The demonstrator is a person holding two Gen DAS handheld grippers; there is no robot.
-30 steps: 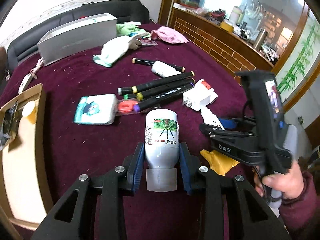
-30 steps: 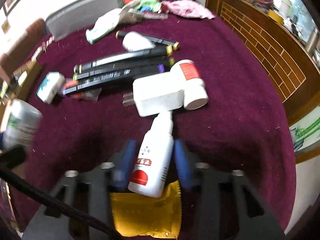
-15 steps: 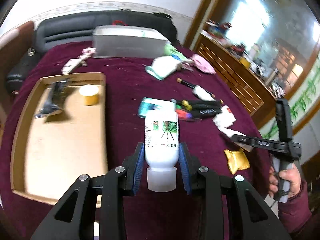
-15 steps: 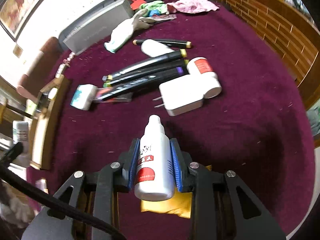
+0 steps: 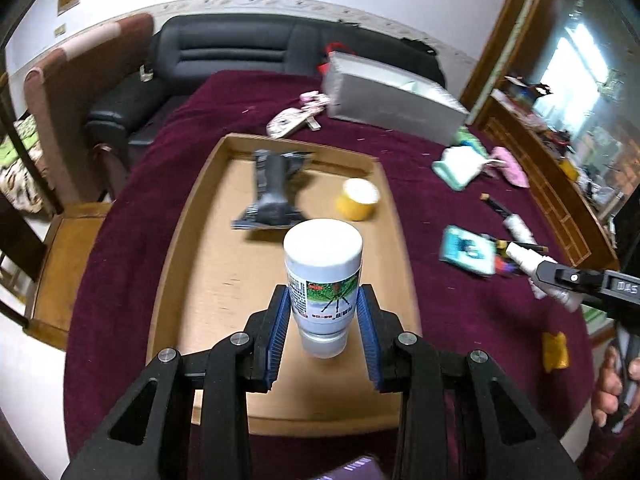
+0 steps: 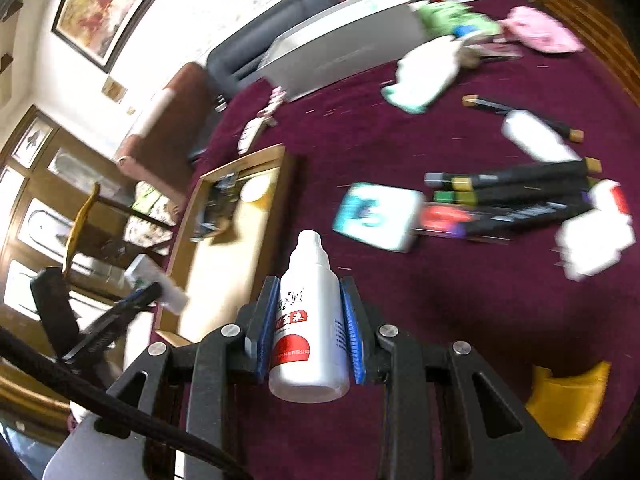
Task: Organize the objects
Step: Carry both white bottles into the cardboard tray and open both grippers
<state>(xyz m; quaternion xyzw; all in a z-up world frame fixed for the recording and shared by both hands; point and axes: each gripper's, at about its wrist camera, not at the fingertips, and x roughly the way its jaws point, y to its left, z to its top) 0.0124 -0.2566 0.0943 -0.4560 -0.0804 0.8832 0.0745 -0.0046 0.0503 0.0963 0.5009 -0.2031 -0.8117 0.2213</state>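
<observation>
Bottles point(image 5: 323, 280) clamped in both my grippers' fingers, left over the tray point(image 5: 200, 264), right bottle point(image 6: 310, 320) could slip while swinging over.

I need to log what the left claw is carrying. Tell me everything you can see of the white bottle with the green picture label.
The white bottle is a plastic-looking cylinder with a flat white end facing the camera and a narrower translucent cap toward the claw's base. Its label carries a green picture and small print. The left claw clamps its lower body between blue pads. It hangs over the cardboard tray, touching nothing else.
</observation>
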